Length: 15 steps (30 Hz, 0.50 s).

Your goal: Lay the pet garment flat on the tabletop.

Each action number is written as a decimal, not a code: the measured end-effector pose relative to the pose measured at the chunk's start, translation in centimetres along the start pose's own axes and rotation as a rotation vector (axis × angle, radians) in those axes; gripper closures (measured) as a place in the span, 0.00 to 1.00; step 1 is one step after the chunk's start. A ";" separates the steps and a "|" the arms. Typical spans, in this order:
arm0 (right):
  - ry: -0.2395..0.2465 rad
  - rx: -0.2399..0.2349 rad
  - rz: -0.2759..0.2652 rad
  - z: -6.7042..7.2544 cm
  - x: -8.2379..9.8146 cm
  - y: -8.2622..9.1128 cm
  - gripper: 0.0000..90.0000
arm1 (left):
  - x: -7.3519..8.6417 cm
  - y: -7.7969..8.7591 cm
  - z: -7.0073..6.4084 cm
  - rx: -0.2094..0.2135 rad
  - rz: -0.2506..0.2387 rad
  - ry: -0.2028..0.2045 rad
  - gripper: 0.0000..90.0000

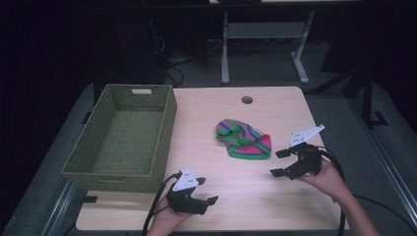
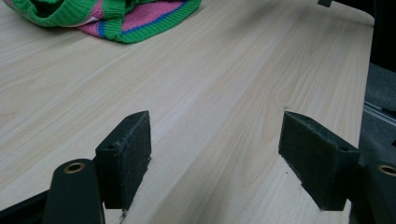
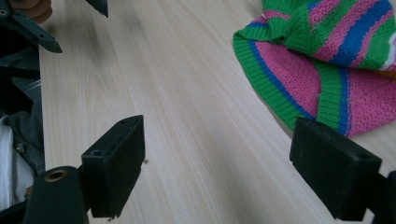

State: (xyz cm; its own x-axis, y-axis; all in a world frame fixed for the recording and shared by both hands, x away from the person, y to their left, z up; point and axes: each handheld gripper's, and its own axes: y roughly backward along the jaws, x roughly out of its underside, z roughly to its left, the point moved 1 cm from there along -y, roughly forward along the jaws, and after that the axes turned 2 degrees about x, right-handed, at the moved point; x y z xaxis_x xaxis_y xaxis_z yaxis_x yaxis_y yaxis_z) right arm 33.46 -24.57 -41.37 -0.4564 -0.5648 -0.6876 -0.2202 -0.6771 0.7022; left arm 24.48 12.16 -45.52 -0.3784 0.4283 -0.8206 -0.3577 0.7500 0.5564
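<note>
A knitted cloth striped in green, pink and blue (image 1: 244, 139) lies bunched near the middle of the wooden table (image 1: 206, 113). My right gripper (image 1: 280, 162) hovers just right of it, open, jaws pointing left, nothing between them. In the right gripper view the cloth (image 3: 327, 60) lies at the upper right, its edge just beyond the right jaw, while that gripper (image 3: 215, 163) is over bare wood. My left gripper (image 1: 208, 191) rests near the table's front edge, open and empty. The left gripper view has the cloth (image 2: 112, 16) far ahead at top left, beyond the gripper (image 2: 215, 154).
A green woven basket (image 1: 125, 140) stands empty on the table's left side. A round cable hole (image 1: 247, 100) sits near the far edge. Behind the table stand a desk frame (image 1: 265, 44) and cables on the floor. Bare wood lies between the two grippers.
</note>
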 end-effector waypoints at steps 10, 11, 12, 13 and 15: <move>0.012 0.002 -0.008 -0.5 -1.6 0.4 0.20 | 0.0 0.0 0.1 0.001 -0.002 0.001 0.28; 0.009 0.004 -0.009 -0.7 -2.0 0.5 0.20 | -0.1 0.1 0.1 0.001 0.005 0.002 0.28; 0.009 0.002 -0.010 -0.8 -2.2 0.6 0.20 | -0.1 0.0 0.1 0.003 0.000 0.004 0.28; 0.009 0.004 -0.008 -1.0 -2.4 0.7 0.20 | -0.1 0.0 0.1 0.002 0.001 0.002 0.28; 0.013 0.008 -0.004 -1.2 -2.9 0.8 0.20 | -0.1 0.0 0.1 0.001 0.001 0.000 0.28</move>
State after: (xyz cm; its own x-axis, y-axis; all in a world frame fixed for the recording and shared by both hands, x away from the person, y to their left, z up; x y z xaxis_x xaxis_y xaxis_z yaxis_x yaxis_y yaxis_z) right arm 35.65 -24.01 -39.05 -0.4445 -0.5677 -0.6929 -0.2291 -0.6758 0.7006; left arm 24.59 12.19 -45.44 -0.3783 0.4291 -0.8202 -0.3563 0.7503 0.5568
